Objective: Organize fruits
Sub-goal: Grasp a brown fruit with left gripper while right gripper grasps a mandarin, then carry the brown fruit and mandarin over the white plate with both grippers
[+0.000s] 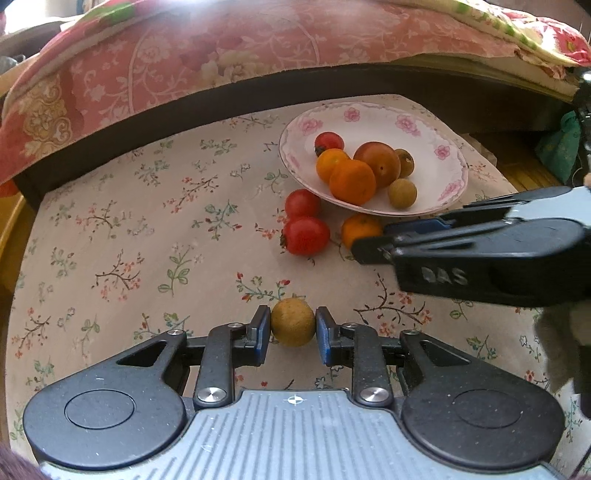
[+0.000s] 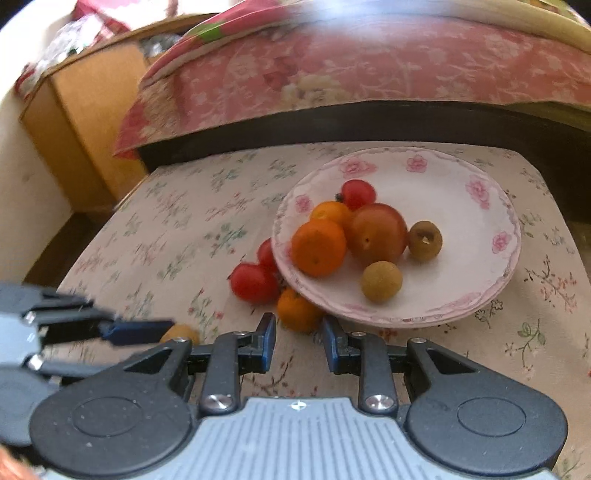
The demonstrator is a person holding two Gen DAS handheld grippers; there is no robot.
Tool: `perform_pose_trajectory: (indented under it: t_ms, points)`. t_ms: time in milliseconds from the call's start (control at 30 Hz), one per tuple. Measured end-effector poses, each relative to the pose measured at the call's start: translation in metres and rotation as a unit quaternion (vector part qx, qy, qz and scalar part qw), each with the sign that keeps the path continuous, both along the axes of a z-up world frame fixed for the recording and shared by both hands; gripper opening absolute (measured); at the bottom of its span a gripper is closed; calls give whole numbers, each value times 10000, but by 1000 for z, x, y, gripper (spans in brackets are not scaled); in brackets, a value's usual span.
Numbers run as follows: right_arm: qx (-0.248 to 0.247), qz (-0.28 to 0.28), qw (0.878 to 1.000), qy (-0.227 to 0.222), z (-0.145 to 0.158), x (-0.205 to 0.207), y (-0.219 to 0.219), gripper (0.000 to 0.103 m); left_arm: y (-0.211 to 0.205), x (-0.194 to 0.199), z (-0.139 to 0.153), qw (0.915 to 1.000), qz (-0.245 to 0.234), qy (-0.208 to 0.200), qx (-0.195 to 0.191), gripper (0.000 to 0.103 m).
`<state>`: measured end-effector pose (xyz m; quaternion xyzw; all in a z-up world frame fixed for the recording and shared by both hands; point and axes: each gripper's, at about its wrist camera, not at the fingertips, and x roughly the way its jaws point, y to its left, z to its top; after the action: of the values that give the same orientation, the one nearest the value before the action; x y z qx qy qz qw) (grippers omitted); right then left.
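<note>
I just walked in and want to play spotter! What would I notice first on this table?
Probably the flowered plate at the far side of the table, piled with orange, red and brownish fruits. Beside its near edge, two red tomatoes and a small orange lie on the flowery cloth. Up close, the left tongs pinch a round yellow-brown fruit.

Cream tablecloth (image 1: 147,229) printed with small sprigs of flowers and leaves, spread flat across the near surface. Along its far edge, a dark brown band of furniture (image 1: 229,99). Above that, draped pink floral quilt (image 1: 229,51) with pale vine patterns. At far right, second bright floral cloth (image 1: 546,33) with green checks. At far left in the right wrist view, light wooden cabinet (image 2: 85,122), blurred. At right edge, green bundle (image 1: 561,147), unclear.
</note>
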<state>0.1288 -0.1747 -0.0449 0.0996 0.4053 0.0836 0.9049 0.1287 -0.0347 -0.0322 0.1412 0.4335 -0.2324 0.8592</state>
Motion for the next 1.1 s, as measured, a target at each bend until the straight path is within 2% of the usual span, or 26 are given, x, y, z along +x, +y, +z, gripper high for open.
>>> perform_pose_trajectory:
  t_ms: [333, 467, 600, 833, 933, 1100]
  points:
    - [14, -545, 9983, -194, -6, 7, 16, 33, 8, 0, -2, 9999, -54, 42, -141, 34]
    - [-59, -340, 9994, -33, -2, 3, 15, 32, 9, 0, 0, 9998, -53, 41, -188, 34]
    - [-202, -60, 9997, 102, 8, -17, 10, 32, 10, -2, 1, 9997, -90, 50, -239, 34]
    - [-314, 301, 9975, 558, 16, -58, 6, 32, 9, -11, -10, 9998, -173, 77, -76, 34]
    - [-440, 418, 9964, 588, 12, -64, 9, 32, 6, -15, -12, 9997, -231, -2, 14, 35]
    - [-355, 511, 9965, 559, 6, -62, 5, 32, 2, -19, -13, 9995, -287, -65, 135, 38]
